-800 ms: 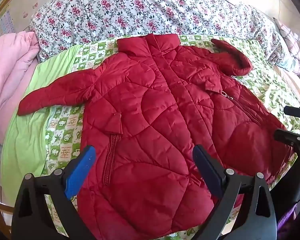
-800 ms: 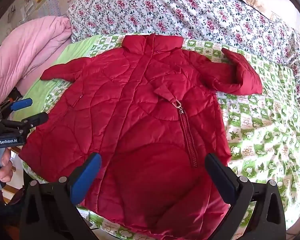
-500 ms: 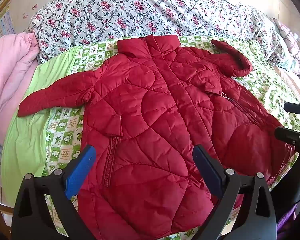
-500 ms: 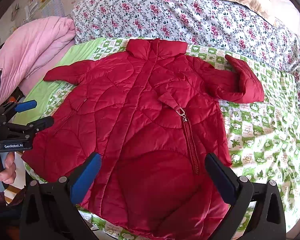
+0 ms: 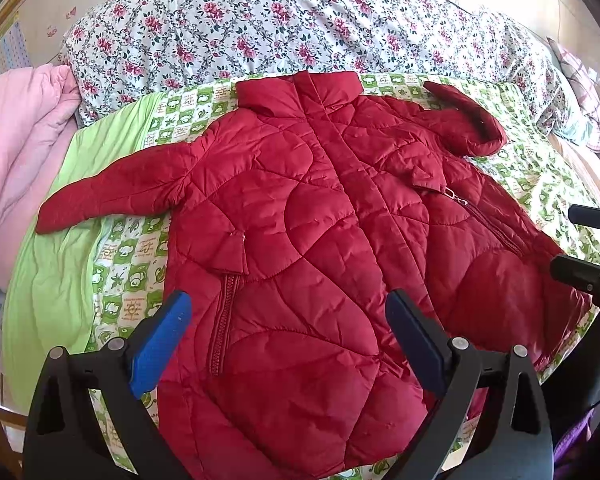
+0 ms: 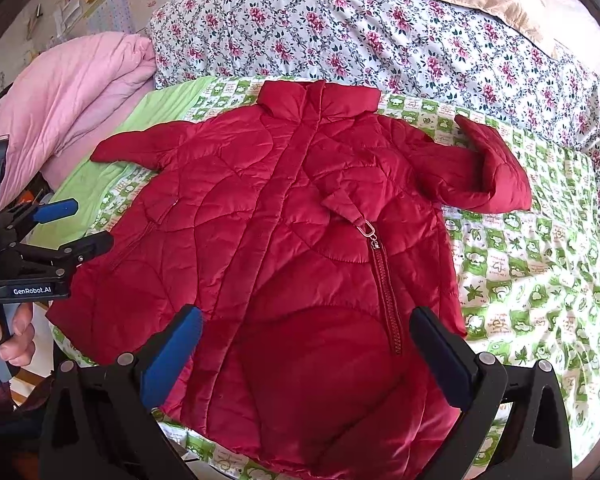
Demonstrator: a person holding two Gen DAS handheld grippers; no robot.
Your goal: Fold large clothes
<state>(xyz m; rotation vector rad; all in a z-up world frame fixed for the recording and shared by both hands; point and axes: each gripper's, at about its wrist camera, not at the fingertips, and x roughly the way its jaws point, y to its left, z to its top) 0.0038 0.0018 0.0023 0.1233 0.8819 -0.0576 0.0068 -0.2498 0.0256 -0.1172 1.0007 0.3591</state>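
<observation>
Puffy quilted red jacket (image 5: pixel 320 240) flat on checked sheet (image 6: pixel 520 264); both tools released, empty.

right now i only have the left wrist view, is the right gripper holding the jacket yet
Observer: No. The right gripper is open over the jacket's lower front, with nothing pinched between its pads.
Operator: ok and how does my left one look from over there
Observer: The left gripper is open too, near the jacket's left edge, and a hand is wrapped around its handle.
</observation>
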